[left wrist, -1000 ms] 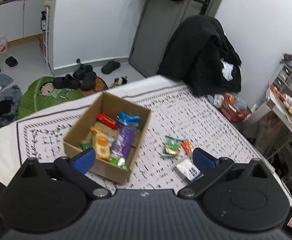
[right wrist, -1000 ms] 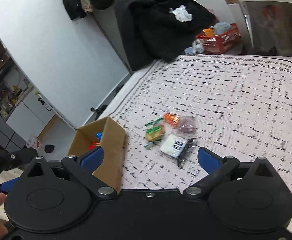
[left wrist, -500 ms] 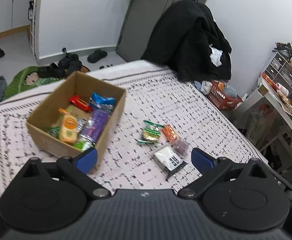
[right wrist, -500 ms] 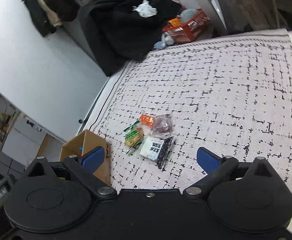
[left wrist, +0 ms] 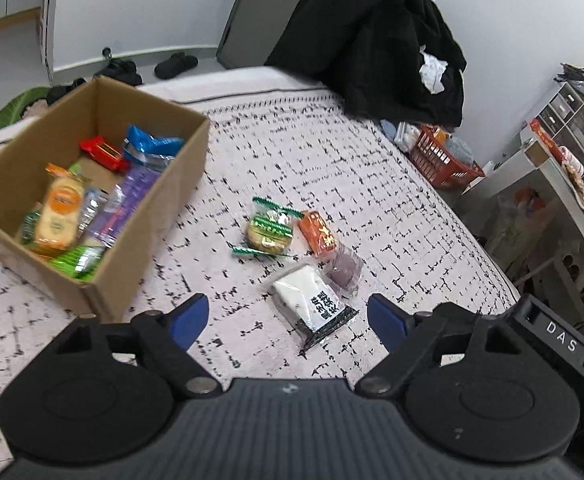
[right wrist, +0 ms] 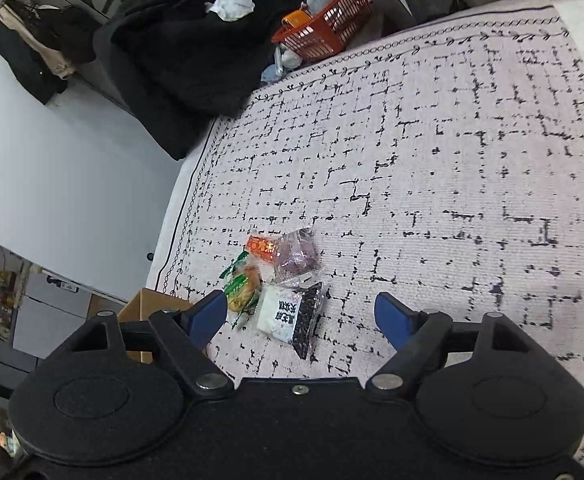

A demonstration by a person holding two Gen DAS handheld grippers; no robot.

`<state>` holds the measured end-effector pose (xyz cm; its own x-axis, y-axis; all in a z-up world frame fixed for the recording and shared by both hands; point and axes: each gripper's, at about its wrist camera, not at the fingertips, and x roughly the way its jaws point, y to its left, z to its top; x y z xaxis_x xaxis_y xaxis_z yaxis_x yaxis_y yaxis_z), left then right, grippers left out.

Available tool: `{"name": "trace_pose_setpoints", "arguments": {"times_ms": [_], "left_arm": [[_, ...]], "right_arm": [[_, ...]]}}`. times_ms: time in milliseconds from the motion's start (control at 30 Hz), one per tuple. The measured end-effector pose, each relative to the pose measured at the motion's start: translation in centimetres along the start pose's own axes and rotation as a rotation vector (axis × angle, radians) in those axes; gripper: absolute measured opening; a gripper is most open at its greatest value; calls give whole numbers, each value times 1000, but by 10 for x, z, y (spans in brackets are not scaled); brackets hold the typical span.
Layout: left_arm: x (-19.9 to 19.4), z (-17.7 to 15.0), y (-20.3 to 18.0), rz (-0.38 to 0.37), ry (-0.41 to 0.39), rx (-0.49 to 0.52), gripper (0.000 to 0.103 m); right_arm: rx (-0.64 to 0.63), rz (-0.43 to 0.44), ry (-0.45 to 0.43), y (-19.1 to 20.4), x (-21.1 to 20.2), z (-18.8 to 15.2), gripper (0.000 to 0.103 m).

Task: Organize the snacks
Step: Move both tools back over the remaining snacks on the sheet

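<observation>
1. The bed (left wrist: pixel 332 160), under its black-and-white patterned cover, fills the space ahead of both my hand-held grippers; both views have swung down and closer to it over the last second.
2. The cardboard box (left wrist: pixel 147 240) sits ahead and to the left of my left hand-held gripper (left wrist: pixel 287 316). It already holds several snacks, among them an orange-labelled pastry (left wrist: pixel 57 216) and a blue packet (left wrist: pixel 151 146). A second ago it was dead ahead; now it has slid off to the side.
3. Four loose snacks now lie just in front of both hand-held grippers: the white-and-black packet (left wrist: pixel 314 306) nearest, a purple one (left wrist: pixel 344 272), an orange one (left wrist: pixel 318 234) and a green-trimmed cake (left wrist: pixel 269 230) beyond, all touching or nearly so.
4. My left hand-held gripper is spread wide and holds nothing; my right hand-held gripper (right wrist: pixel 302 316) likewise gapes empty above the same cluster.
5. I judge this a shift from box to pile: the next pick looks like the white-and-black packet.
</observation>
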<state>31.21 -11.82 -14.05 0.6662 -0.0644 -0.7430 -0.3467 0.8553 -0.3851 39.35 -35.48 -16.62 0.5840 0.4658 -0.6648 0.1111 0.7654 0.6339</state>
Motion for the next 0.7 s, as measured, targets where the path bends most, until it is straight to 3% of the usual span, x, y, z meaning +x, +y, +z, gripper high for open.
{"name": "trace_pose_setpoints", "arguments": {"times_ms": [700], "left_arm": [[117,1,-12,-2,162,-73,75]], "right_arm": [[1,-45,68,-9,72,30,77]]}}
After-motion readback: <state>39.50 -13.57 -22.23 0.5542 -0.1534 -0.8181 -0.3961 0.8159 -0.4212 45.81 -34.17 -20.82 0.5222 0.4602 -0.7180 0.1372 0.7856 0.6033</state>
